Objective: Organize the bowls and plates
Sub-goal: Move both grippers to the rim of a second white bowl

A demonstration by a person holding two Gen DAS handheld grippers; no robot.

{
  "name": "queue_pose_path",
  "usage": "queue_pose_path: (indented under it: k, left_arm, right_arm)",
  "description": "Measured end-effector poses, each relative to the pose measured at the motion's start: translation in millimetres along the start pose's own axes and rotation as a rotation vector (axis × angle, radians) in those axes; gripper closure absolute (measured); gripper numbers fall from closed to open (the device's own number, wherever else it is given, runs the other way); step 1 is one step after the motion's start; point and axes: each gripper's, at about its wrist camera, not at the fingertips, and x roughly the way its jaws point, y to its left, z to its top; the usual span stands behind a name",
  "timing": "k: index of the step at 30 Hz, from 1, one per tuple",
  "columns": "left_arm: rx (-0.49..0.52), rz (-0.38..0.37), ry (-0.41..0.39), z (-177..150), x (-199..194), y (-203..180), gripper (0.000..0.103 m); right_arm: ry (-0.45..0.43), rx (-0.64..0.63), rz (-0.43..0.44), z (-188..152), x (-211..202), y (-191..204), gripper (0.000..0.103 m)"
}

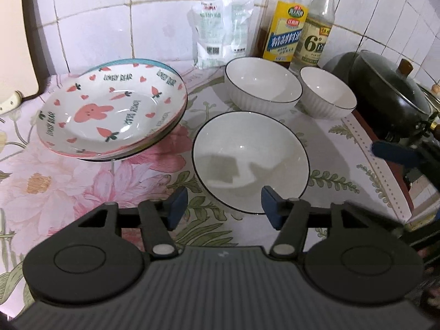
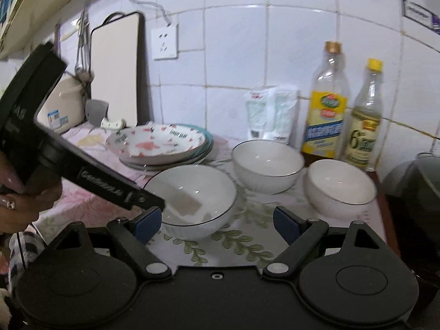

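A white tiled wall stands behind a kitchen surface (image 1: 90, 181) covered with a flowered cloth. At the back are two bottles (image 1: 286, 27), a white packet (image 1: 220, 30) and, on the right, a dark pot with a lid (image 1: 385, 90).

The plates (image 1: 115, 112) with the rabbit and carrot pattern already lie in one stack on the left side. Three white bowls stand apart from each other, not stacked: the near bowl (image 1: 250, 159) in front, the big back bowl (image 1: 261, 85) behind it, and the small bowl (image 1: 327, 93) to the right, just beside the pot.

The left hand-held gripper (image 1: 224, 206) hovers over the near edge of the near bowl. Its jaws are spread and nothing is between them; the pads do not touch the rim. The right hand-held gripper (image 2: 217, 224) is also spread wide and empty, above the cloth between the near bowl and the small bowl. A hand (image 2: 24, 198) holds the left tool in the right wrist view.

I judge that the plates are finished and the bowls are the step in hand. The next move probably calls for one jaw inside a bowl's rim and one outside, then a firm pinch and a lift, to nest it into another bowl. The smooth glazed rim may slip.
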Motion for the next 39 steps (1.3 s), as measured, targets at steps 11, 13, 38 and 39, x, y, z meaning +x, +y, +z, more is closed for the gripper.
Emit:
queue_pose_path:
  k: [11,13,38,39]
  left_arm:
    - [0.107,0.020,-0.045,13,-39,-19,0.040]
    - [0.124,0.010,-0.048,18,-45,-25,0.040]
    - [-0.126,-0.164,-0.007,85,60,-114,0.043]
    - [-0.146,-0.159,-0.003,86,67,-116,0.043]
  right_arm:
    - [-0.007,0.103,-0.012,21,-44,-29,0.012]
    - [-0.005,0.131,-0.025,25,-47,-36,0.012]
    - [0.079,0.527,-0.180,35,46,-176,0.034]
    - [0.091,0.535,-0.183,34,52,-179,0.035]
